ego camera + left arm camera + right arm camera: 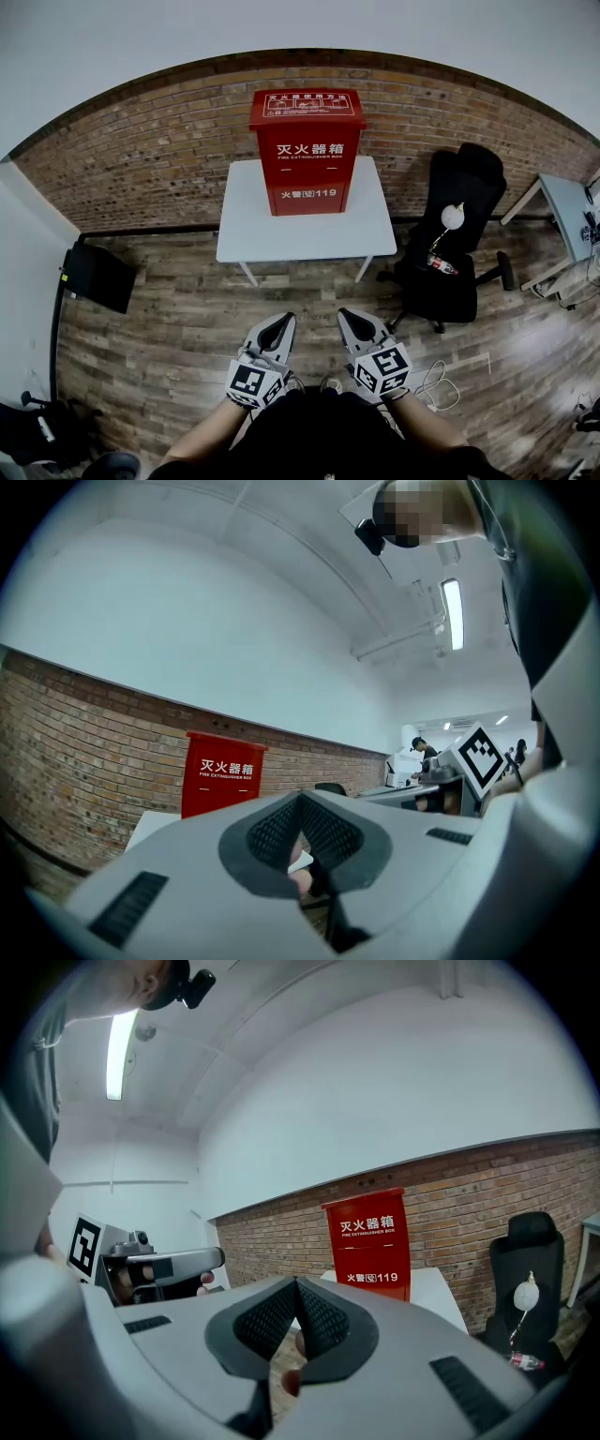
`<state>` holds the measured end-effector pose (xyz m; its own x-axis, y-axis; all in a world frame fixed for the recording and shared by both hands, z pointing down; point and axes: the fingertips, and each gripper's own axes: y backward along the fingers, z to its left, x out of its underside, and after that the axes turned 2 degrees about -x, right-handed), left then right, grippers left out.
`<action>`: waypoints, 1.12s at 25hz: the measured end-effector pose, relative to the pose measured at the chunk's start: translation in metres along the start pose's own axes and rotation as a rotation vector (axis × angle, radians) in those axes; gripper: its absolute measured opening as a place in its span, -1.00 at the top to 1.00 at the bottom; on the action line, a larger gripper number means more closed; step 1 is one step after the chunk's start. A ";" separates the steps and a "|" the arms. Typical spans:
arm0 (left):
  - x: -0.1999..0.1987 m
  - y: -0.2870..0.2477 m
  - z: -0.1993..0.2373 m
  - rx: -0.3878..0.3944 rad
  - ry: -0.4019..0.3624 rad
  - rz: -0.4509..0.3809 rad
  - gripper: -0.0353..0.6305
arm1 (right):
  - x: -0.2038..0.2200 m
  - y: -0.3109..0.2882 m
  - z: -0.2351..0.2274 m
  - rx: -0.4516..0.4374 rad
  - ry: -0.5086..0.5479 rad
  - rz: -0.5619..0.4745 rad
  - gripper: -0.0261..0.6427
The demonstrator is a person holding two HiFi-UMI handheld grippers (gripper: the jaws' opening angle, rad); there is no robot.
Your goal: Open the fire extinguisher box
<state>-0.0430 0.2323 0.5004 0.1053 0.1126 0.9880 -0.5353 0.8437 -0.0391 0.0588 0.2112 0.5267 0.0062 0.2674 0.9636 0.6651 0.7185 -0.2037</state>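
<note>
A red fire extinguisher box (307, 150) stands upright on a white table (305, 230) against the brick wall, its lid down and white lettering on its front. The same box (221, 773) appears in the left gripper view, left of centre, and the box (369, 1242) in the right gripper view, right of centre. My left gripper (284, 322) and right gripper (347, 315) are held side by side close to my body, well short of the table. Both are shut with nothing between the jaws, and both point toward the box.
A black office chair (455, 239) with a white bulb-shaped object and a bottle on it stands right of the table. A black case (97, 276) sits on the wooden floor at left. A grey desk (568, 211) is at far right. A white cable (439, 382) lies on the floor.
</note>
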 end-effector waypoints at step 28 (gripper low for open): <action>0.008 0.028 0.068 0.029 0.016 0.010 0.74 | 0.008 -0.031 0.039 0.102 0.006 -0.008 0.87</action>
<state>-0.1143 0.2213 0.5171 0.1127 0.1293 0.9852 -0.5604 0.8270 -0.0444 0.0091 0.2160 0.5344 0.0059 0.2572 0.9664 0.5856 0.7825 -0.2118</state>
